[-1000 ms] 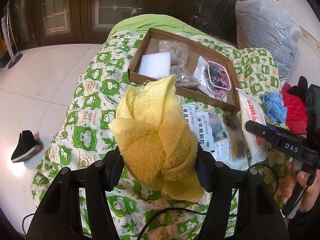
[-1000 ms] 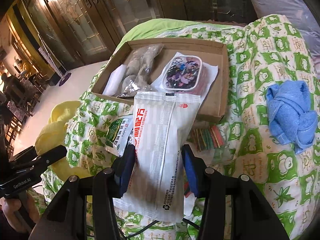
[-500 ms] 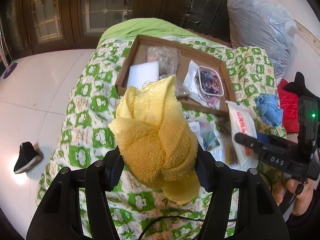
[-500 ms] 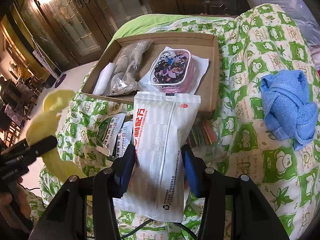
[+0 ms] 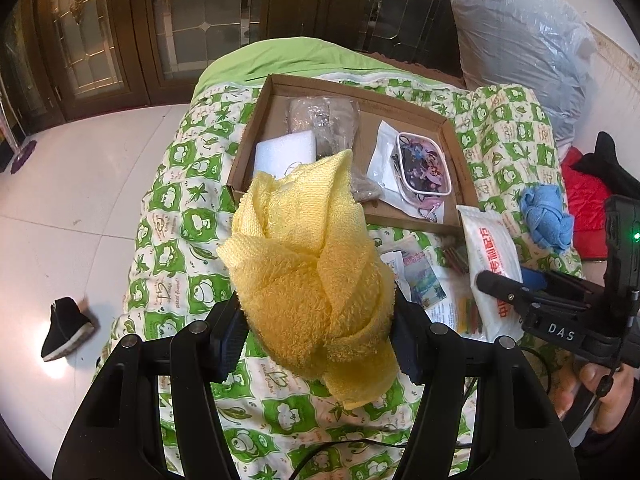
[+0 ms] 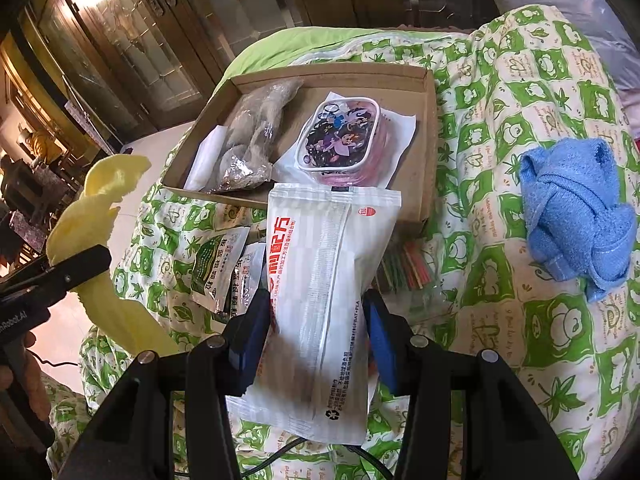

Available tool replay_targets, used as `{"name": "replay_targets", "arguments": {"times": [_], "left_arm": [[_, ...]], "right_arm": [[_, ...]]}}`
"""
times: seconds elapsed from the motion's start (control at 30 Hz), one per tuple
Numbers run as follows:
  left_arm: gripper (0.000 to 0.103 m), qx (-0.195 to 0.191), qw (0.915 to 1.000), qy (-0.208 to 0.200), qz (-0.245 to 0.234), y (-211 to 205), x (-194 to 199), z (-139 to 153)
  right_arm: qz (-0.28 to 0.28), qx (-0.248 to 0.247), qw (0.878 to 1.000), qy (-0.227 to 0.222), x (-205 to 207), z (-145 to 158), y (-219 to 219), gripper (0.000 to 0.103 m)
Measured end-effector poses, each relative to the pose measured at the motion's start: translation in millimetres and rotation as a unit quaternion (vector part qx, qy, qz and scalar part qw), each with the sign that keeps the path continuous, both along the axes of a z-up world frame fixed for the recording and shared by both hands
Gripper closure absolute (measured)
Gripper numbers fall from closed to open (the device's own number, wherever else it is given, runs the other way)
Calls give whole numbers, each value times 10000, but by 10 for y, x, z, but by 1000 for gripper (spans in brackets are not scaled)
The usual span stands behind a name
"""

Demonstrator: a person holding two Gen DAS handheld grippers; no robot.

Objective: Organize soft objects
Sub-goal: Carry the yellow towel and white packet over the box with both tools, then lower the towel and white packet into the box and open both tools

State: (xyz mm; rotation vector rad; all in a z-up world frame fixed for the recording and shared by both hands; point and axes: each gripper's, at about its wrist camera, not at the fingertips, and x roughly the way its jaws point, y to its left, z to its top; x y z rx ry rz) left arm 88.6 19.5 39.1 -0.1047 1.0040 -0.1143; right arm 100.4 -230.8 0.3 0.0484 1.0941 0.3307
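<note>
My left gripper point(image 5: 316, 332) is shut on a knotted yellow towel point(image 5: 308, 264) and holds it above the green-and-white quilt point(image 5: 168, 208). The towel also shows in the right wrist view point(image 6: 92, 216). My right gripper point(image 6: 318, 332) is shut on a white packet with red lettering point(image 6: 324, 292), also seen in the left wrist view point(image 5: 490, 256). A shallow cardboard box point(image 5: 276, 84) lies ahead, holding a white foam block point(image 5: 284, 152), a clear bag point(image 5: 324, 120) and a cartoon-printed pouch point(image 5: 422, 164). A knotted blue towel point(image 6: 576, 212) lies on the quilt at the right.
Small medicine sachets point(image 6: 218, 264) and a bundle of coloured sticks point(image 6: 404, 268) lie on the quilt in front of the box. A grey plastic sack point(image 5: 524, 32) stands at the back right, red cloth point(image 5: 584, 204) beside it. A black shoe point(image 5: 66, 332) sits on the white floor.
Both grippers have risen and pulled back a little, each still holding its object; the box and quilt look farther away in the left wrist view.
</note>
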Motion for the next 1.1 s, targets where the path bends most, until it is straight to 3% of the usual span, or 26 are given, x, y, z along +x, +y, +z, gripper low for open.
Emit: {"name": "replay_targets", "arguments": {"times": [0.33, 0.63, 1.1], "left_arm": [[41, 130, 9999, -42, -27, 22, 59, 62], [41, 311, 9992, -219, -80, 54, 248, 321], [41, 919, 9945, -386, -319, 9, 1041, 676]], "right_arm": [[-69, -30, 9999, -77, 64, 75, -40, 56], [-51, -60, 9999, -119, 166, 154, -27, 56], [79, 9, 9999, -114, 584, 316, 102, 56]]}}
